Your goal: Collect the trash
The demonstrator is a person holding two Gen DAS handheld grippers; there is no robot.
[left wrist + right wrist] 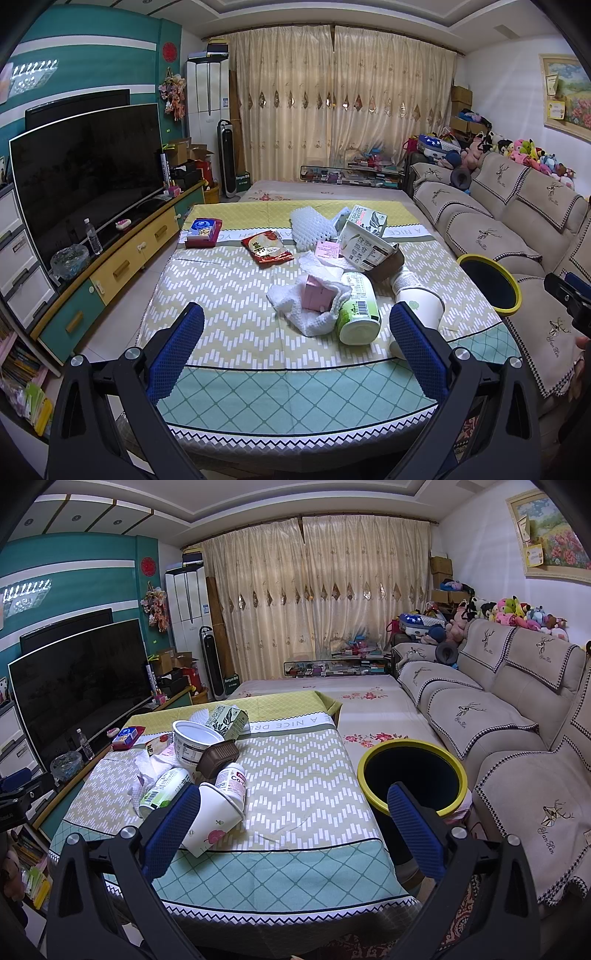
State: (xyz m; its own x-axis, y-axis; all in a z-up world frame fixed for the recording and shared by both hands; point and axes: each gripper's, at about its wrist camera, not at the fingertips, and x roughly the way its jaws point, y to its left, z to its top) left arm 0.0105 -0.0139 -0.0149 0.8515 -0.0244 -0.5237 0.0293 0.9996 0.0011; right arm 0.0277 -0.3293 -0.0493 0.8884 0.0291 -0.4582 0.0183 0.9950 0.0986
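Looking along my left gripper [296,334]: blue-padded fingers [177,354] spread wide, grasping nothing, held above the near edge of the table with the green-and-yellow patterned cloth [258,384]. Trash lies in a cluster ahead:
- white-and-green plastic bottle [359,308], on its side, base toward me
- crumpled white foam netting [314,306] wrapped round a small pink box [316,295], touching the bottle
- white paper cup [419,302], tipped over, just beside my right-hand pad
- white paper bowl with printed label [364,245], tilted, mouth facing away
- brown ridged plastic cup [388,266], against the bowl
- red snack packet [266,251], flat
- red-and-blue tissue box [203,230], far left of the cloth
- white foam fruit sleeve [312,223] and green-printed carton [367,218], at the far end

Yellow-rimmed round bin [489,282], dark inside, stands beside the table against the beige sofa [517,221].

Looking along my right gripper [295,814]: fingers equally released, nothing between them. Its left pad [173,830] overlaps the paper cup [214,819]. The bin [412,775] sits beyond the right pad; I cannot see any contents. A small white bottle with a red label [232,779] lies behind the cup.
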